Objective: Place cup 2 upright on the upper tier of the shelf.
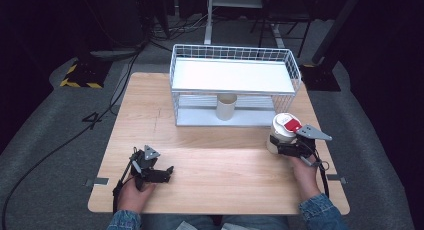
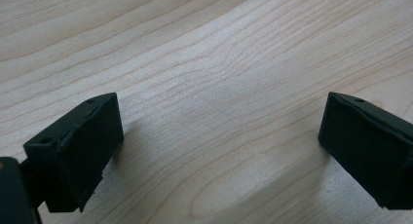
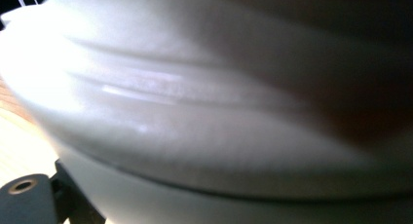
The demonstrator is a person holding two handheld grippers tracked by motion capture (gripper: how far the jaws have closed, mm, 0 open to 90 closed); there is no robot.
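Right now I am clamping my right gripper (image 1: 286, 146) around the white tub (image 1: 282, 131) at the table's (image 1: 220, 165) right edge, gripping its smooth, probably light and slippery wall below the rim, while my left gripper (image 1: 155, 172) is resting wide open.

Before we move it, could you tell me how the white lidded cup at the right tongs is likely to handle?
The white lidded cup is tall and narrow, so a high push may tip it. Its glossy, ridged wall looks smooth, perhaps slippery. The right tongs appear to grip it low, which seems steadier.
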